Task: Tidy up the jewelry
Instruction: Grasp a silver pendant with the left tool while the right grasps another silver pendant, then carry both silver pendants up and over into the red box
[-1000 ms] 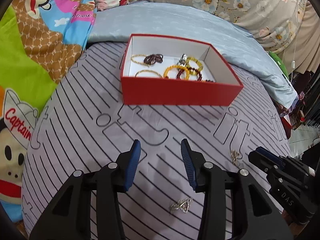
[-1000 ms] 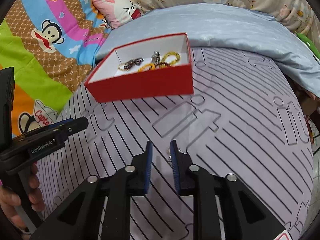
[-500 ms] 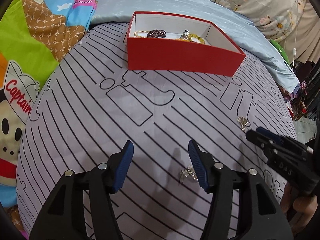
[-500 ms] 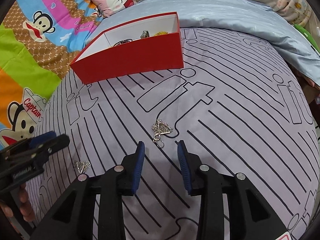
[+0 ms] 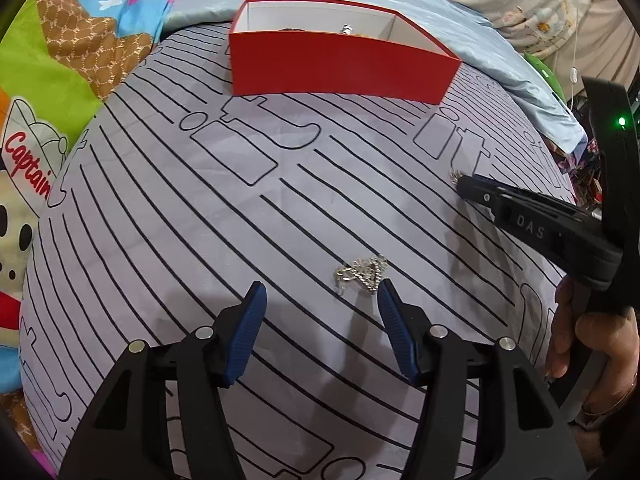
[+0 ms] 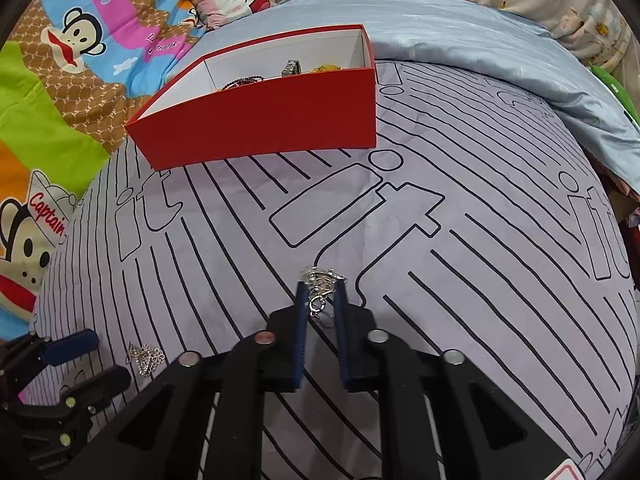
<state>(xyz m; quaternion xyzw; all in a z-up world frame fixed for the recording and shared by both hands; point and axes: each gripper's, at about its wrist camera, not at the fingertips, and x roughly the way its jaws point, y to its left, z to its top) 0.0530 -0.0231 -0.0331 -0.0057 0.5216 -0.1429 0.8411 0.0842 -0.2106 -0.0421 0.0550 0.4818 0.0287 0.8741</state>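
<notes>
- The right gripper (image 6: 321, 294) has its blue fingers (image 6: 301, 322) drawn in on a small silver chain (image 6: 320, 280); the jaws have just been closing, and the chain sits bunched between the tips, part of it spilling out in front onto the cloth.
- The left gripper (image 5: 319, 294) holds its fingers (image 5: 248, 332) well apart, having widened a little earlier, with nothing pressed between them.
- A second silver chain (image 5: 360, 272) lies loose on the cloth just ahead of the left gripper, touching or almost touching the tip of the finger on the right of the view; which, I cannot tell.
- In the right wrist view this second chain lies near the lower left, beside the left gripper's blue tip.
- A hand (image 5: 592, 344) grips the handle of the right gripper at the right edge of the left wrist view.
- Both chains rest on a grey striped cloth (image 6: 460, 260) printed with black lines, spread over a bed.
- A red box (image 6: 260, 124) with a white inside stands open on the far part of the cloth, well apart from both chains; bead bracelets (image 6: 244, 80) and other pieces show above its front wall.
- A pale blue quilt (image 6: 460, 32) lies behind the box, and a bright cartoon monkey sheet (image 6: 60, 80) to its left.
</notes>
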